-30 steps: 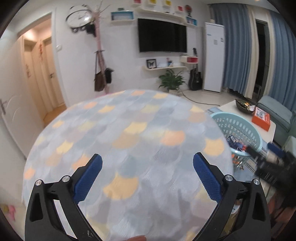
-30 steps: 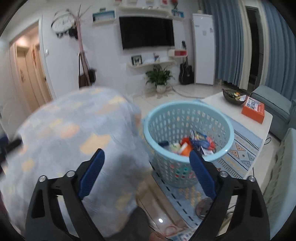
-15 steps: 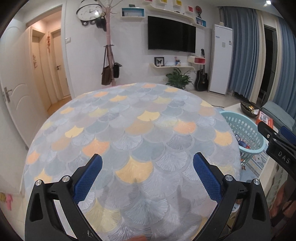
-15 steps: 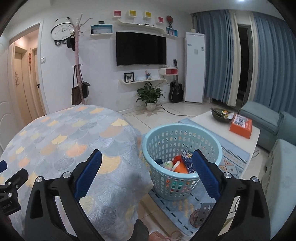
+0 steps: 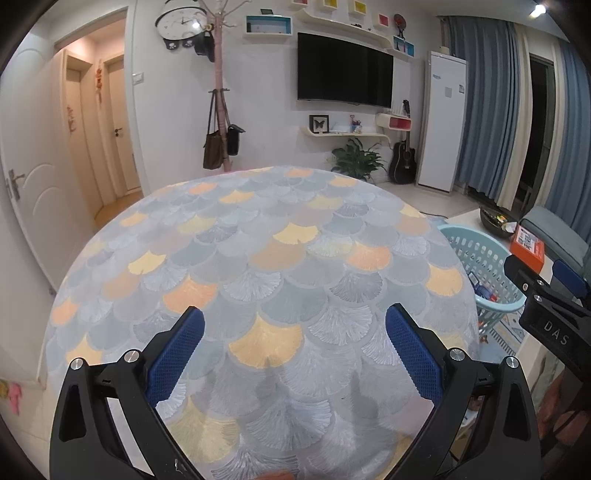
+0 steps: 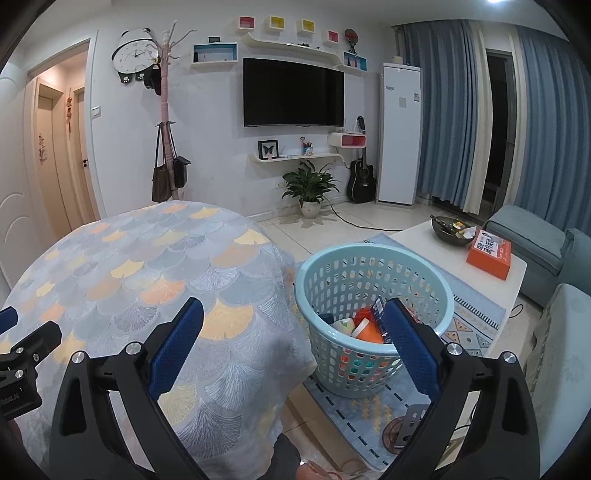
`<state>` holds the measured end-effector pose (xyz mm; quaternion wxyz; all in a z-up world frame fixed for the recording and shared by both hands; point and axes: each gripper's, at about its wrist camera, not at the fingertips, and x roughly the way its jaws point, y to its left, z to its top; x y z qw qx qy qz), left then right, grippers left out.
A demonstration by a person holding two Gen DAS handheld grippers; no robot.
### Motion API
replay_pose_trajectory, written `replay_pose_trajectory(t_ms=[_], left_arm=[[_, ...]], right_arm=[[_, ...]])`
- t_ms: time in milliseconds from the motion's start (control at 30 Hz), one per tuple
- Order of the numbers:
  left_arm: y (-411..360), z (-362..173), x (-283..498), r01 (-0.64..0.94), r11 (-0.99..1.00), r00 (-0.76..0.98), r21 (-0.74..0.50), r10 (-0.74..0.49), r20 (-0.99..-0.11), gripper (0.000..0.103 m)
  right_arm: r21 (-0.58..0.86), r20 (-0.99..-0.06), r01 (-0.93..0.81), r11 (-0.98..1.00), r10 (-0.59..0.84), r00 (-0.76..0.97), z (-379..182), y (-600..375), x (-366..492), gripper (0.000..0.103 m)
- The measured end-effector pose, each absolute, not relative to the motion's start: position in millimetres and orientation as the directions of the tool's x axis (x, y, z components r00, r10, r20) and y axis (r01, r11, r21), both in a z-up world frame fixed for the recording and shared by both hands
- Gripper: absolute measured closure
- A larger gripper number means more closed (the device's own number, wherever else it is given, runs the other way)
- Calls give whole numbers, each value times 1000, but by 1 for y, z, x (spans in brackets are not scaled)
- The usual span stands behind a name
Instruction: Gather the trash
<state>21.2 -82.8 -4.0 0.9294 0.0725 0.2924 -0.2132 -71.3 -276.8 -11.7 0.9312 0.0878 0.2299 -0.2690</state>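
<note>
Left wrist view: the blur from a second ago is gone, and the left tongs (image 5: 293,350) hang wide and empty over the round worktop (image 5: 258,258).

Right wrist view: right tongs (image 6: 291,341) also spread wide, empty, now level above the basket (image 6: 373,258), with trash (image 6: 364,326) sitting inside.

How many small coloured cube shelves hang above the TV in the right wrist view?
4, in a row above the TV: pink cube, yellow cube, second yellow cube, second pink cube. None look hidden.
</note>
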Motion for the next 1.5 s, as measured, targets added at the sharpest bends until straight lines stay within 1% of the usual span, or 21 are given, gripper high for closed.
replay_pose_trajectory(t_ms=[1133,1500], left_arm=[[-87,-2,19,442,897,740,9,-359,-569,8],[-90,2,16,449,894,746,10,-369,-555,8]], right_arm=[[45,-482,541,840,-456,748,-17,-277,-71,10],[43,-481,540,840,-457,748,-18,-276,-71,9]])
